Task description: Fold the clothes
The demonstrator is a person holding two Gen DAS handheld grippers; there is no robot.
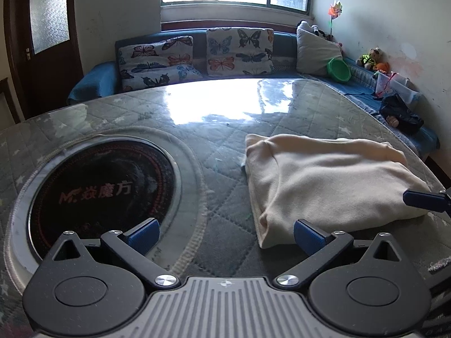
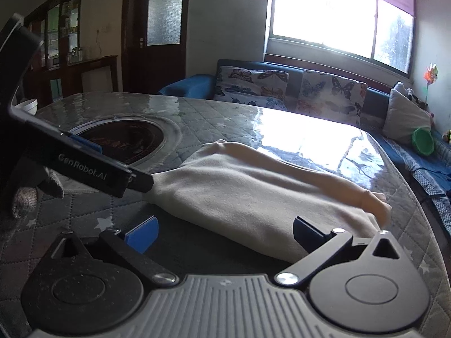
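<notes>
A cream garment (image 1: 324, 177) lies folded into a thick rectangle on the quilted table cover (image 1: 220, 146). My left gripper (image 1: 225, 236) is open and empty, just short of the garment's near left corner. My right gripper (image 2: 225, 233) is open and empty at the garment's (image 2: 253, 197) near edge; its right finger rests by the cloth. One blue pad of the right gripper shows at the right edge of the left wrist view (image 1: 422, 200). The left gripper also shows in the right wrist view (image 2: 93, 166), beside the garment's left end.
A round black induction cooktop (image 1: 104, 186) is set into the table on the left. A blue sofa (image 1: 93, 81) with butterfly cushions (image 1: 239, 50), a green bowl (image 1: 338, 69) and toys runs along the far and right sides. A white bowl (image 2: 28, 105) stands at the table's far left.
</notes>
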